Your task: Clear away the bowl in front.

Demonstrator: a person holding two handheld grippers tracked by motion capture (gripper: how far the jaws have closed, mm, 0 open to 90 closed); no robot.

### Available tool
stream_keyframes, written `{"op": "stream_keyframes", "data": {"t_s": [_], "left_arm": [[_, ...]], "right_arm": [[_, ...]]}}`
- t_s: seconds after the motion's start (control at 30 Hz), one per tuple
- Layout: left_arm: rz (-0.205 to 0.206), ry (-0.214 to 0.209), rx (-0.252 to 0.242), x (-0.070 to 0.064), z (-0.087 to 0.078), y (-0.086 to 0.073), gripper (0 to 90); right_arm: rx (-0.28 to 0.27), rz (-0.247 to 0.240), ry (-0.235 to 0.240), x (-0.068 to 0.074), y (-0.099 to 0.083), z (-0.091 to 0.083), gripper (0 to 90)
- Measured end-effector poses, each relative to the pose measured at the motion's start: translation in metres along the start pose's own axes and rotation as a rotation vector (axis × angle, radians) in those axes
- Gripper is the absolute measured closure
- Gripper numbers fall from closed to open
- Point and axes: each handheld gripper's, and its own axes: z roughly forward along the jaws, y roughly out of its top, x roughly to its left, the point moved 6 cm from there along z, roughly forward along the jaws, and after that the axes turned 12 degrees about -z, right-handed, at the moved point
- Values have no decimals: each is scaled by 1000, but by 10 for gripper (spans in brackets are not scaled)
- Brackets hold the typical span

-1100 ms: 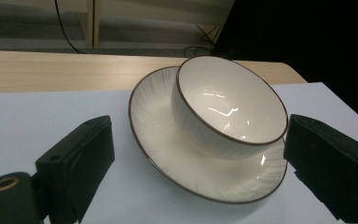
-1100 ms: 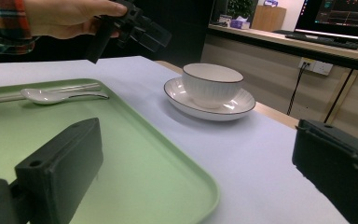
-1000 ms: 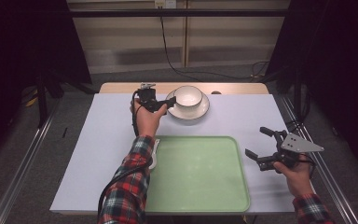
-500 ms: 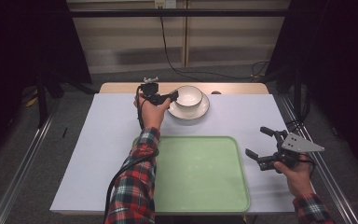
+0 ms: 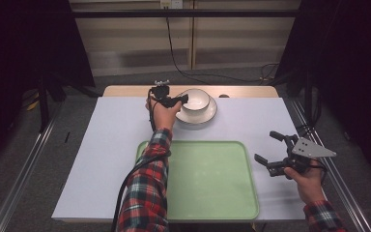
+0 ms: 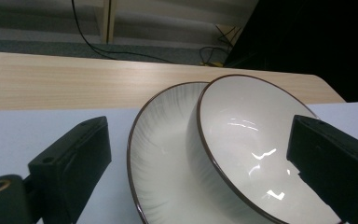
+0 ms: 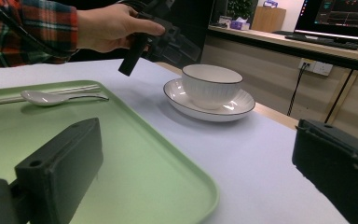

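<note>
Desk [image 5: 101, 145] covered by a pale sheet, its bare wooden strip exposed along the far edge, seen from the high view. A green tray [image 5: 212, 193] lies at the near middle of the desk; in the right gripper view a white spoon [image 7: 51, 97] rests on the tray surface beside what look like chopsticks. Beyond the tray, near the far edge, a white saucer [image 5: 211, 114] with a dark rim carries a white ribbed bowl [image 5: 196, 99], which sits upright toward one side of the saucer rather than at its centre. The left tool [image 5: 182, 100], held in the person's left hand [image 5: 163, 114], is at the bowl: its jaws are spread, and in the left gripper view one jaw stands outside the saucer rim while the other lies over the bowl's interior, so the bowl wall falls between them without a visible pinch. The right tool [image 5: 266, 151] waits, jaws spread and empty, just off the tray's right edge. Judged step: approach to grasping the bowl, probably for transfer to the tray. The next move calls for lowering the jaws astride the near bowl wall and closing firmly, since the glazed wall may slip and the saucer may drag along.
</note>
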Motion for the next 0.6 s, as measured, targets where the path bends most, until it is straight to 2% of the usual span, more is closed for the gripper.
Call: {"op": "stream_keyframes", "data": {"t_s": [0.1,0.13,0.23,0.3,0.4,0.47,0.5,0.6], "left_arm": [[4,13,1,2,5,-2,117],[2,5,7,2,6,-3,150],[1,27,4,3,9,-4,191],[-7,16,10,3,11,-5,257],[0,32,20,4,14,-7,298],[-7,25,18,4,16,-7,314],[2,37,17,5,17,-8,316],[-8,29,25,4,20,-9,369]], "right_arm": [[-1,2,-1,0,0,0,11],[-3,3,-7,-1,0,0,11],[-4,9,-12,-1,0,0,11],[-7,11,-10,-1,0,0,11],[-8,14,-7,-1,0,0,11],[-9,10,-8,-1,0,0,11],[-9,11,-11,-1,0,0,11],[-10,10,-10,-1,0,1,11]]}}
